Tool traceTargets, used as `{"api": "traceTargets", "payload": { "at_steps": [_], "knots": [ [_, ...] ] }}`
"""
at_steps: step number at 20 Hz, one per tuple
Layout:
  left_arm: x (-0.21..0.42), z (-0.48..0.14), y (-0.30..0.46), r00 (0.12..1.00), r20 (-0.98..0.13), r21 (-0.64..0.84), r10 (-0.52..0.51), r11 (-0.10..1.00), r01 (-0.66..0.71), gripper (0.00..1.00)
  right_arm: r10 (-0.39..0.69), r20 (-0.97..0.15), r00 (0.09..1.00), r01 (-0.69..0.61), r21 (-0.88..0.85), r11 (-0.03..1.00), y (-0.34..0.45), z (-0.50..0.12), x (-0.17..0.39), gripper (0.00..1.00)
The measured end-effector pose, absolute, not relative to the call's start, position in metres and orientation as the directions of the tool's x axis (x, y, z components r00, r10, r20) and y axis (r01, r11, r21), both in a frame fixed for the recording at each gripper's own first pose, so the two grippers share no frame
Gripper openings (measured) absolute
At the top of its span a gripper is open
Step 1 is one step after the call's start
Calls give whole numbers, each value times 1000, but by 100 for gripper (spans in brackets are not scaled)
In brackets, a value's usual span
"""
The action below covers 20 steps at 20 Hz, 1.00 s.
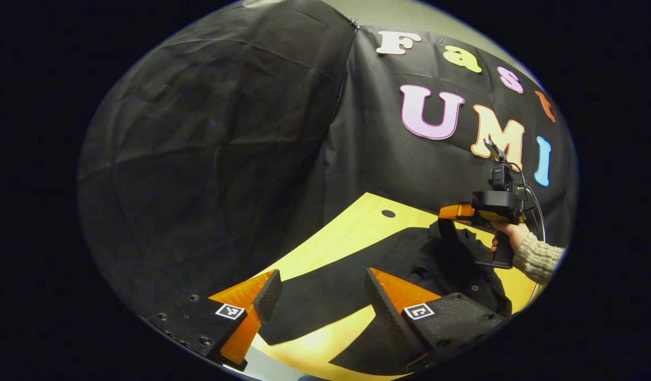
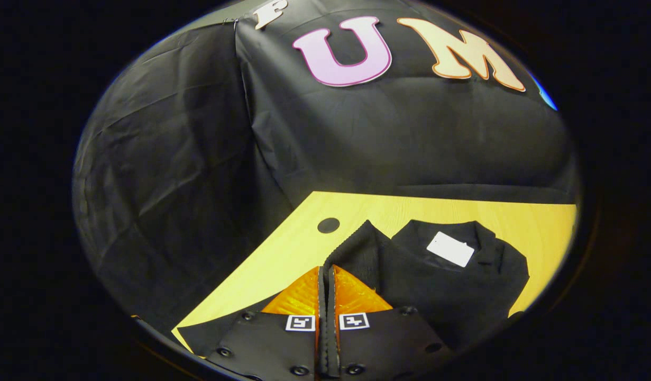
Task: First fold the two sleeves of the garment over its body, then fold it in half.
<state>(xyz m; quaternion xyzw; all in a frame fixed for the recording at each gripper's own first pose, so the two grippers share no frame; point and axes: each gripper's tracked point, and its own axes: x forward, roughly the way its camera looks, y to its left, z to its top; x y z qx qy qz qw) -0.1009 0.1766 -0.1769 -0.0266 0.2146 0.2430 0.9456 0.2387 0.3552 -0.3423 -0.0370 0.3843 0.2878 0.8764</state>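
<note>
Right gripper view, one garment (image 2: 452,296), right gripper (image 2: 327,275) clamping one sleeve (image 2: 357,243)

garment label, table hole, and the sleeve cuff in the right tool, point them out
garment label (image 2: 450,248), right gripper view, middle of the white patch
table hole (image 2: 328,225), right gripper view, its dark centre
sleeve cuff (image 2: 357,241), right gripper view, ribbed edge above the tool

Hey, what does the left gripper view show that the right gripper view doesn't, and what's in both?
Left gripper view: the open left gripper above a spread sleeve, plus the right gripper held in a hand with a knitted cuff.

Right gripper view: the right gripper shut on a ribbed fold of the garment, and the collar with its white label.

Both: the black garment, the wooden table with its round hole, and the black cloth wall.
</note>
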Motion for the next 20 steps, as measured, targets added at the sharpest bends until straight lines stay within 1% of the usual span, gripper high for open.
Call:
{"api": "traceTargets", "payload": {
  "at_steps": [1,7,10,11,12,14,15,17,19,20],
  "knots": [
    [-101,-181,178,784,-427,59,450,879,-472,92,469,-707,529,-535,151,831,356,-351,239,2],
    [-99,-204,183,747,-496,63,443,876,-478,94,413,-769,488,-528,117,841,356,-391,240,2],
    [-98,-212,183,731,-527,65,434,878,-474,94,393,-779,489,-494,124,860,353,-399,242,6],
    [-98,-214,185,729,-532,63,432,878,-474,94,385,-780,493,-480,125,868,352,-397,244,12],
    [-98,-217,186,727,-536,62,428,879,-473,94,380,-780,498,-464,131,876,349,-399,249,10],
    [-99,-221,188,723,-544,65,426,880,-470,94,383,-779,496,-431,162,888,347,-398,256,33],
    [-99,-223,190,720,-548,68,426,880,-470,94,387,-777,497,-418,176,891,347,-397,258,53],
    [-104,-226,192,716,-555,70,423,882,-466,94,385,-780,493,-401,189,897,343,-389,261,76],
    [-105,-227,195,717,-554,73,422,883,-463,95,361,-779,513,-399,156,903,332,-382,263,98],
    [-104,-226,195,716,-556,76,423,883,-463,95,357,-775,522,-402,145,904,329,-379,264,98]
  ]
}}
